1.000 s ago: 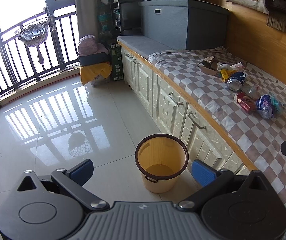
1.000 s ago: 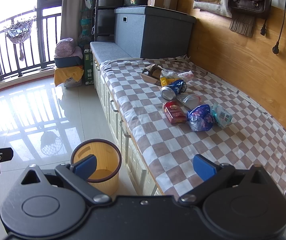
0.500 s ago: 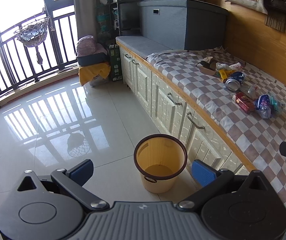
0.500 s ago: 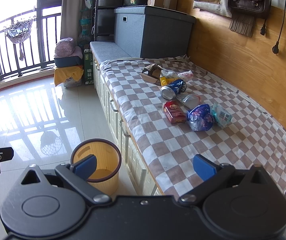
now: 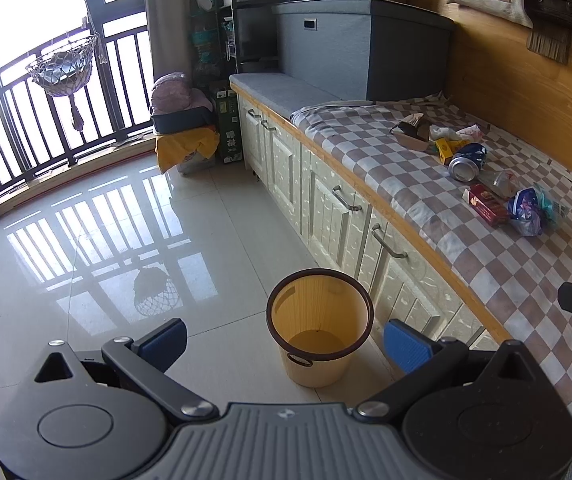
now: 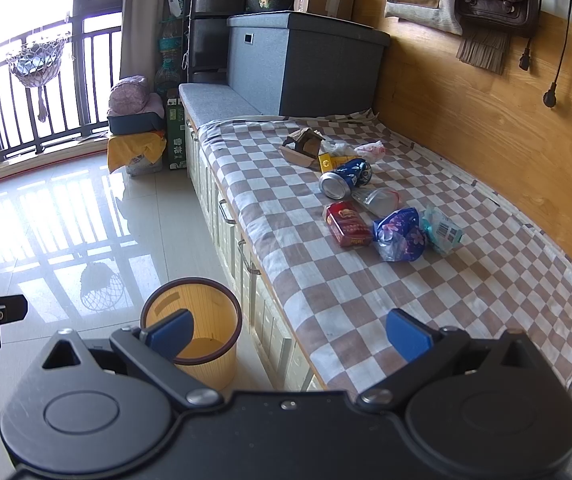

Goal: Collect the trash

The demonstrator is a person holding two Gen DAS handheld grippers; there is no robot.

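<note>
Trash lies in a cluster on the checkered bench cloth (image 6: 366, 296): a blue can (image 6: 344, 178), a red box (image 6: 348, 224), a blue-purple wrapper (image 6: 400, 234), a teal packet (image 6: 442, 230), a clear bag (image 6: 380, 200), a yellow box (image 6: 332, 161), a torn cardboard box (image 6: 304, 144) and white tissue (image 6: 370, 149). The can (image 5: 466, 162) and red box (image 5: 486, 204) also show in the left wrist view. A yellow bin (image 5: 320, 334) with a dark rim stands empty on the floor by the cabinets; it also shows in the right wrist view (image 6: 200, 342). My left gripper (image 5: 284, 340) is open above the bin. My right gripper (image 6: 290, 330) is open, well short of the trash.
White cabinet doors with metal handles (image 5: 346, 200) run under the bench. A grey storage box (image 6: 306, 64) stands at the bench's far end. A wooden wall (image 6: 486, 120) backs the bench. A yellow-covered stack (image 5: 186, 140) sits by the window railing. The tiled floor (image 5: 126, 240) is glossy.
The left wrist view has shifted slightly, with the bin and bench drifting a little left. The right wrist view is nearly unchanged. Both grippers stay open.
</note>
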